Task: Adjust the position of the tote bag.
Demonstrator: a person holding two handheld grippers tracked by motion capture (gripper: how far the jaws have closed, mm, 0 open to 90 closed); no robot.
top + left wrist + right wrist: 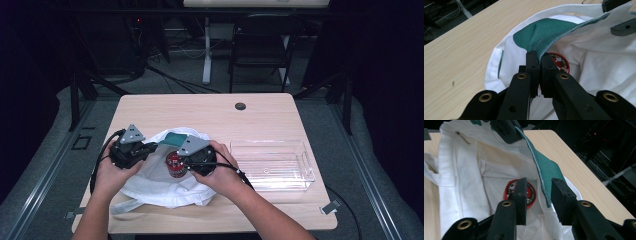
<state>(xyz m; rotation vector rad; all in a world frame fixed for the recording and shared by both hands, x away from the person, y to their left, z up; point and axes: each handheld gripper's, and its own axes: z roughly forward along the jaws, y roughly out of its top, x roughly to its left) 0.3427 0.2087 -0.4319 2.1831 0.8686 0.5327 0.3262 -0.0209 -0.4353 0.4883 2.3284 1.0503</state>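
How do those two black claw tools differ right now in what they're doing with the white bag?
The left gripper has its fingers pinched shut on the bag's green-and-white rim, holding it up. The right gripper has its fingers apart, poised over the bag's opening above the red tin. Both are black, hand-held, and at the bag.

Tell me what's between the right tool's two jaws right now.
In the right gripper view, the bag's green rim hangs between the right tool's jaws, with the red-lidded can beyond.

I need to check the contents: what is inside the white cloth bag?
Inside the white cloth bag a round red-lidded can is visible. Cloth folds cover its lower part and anything deeper.
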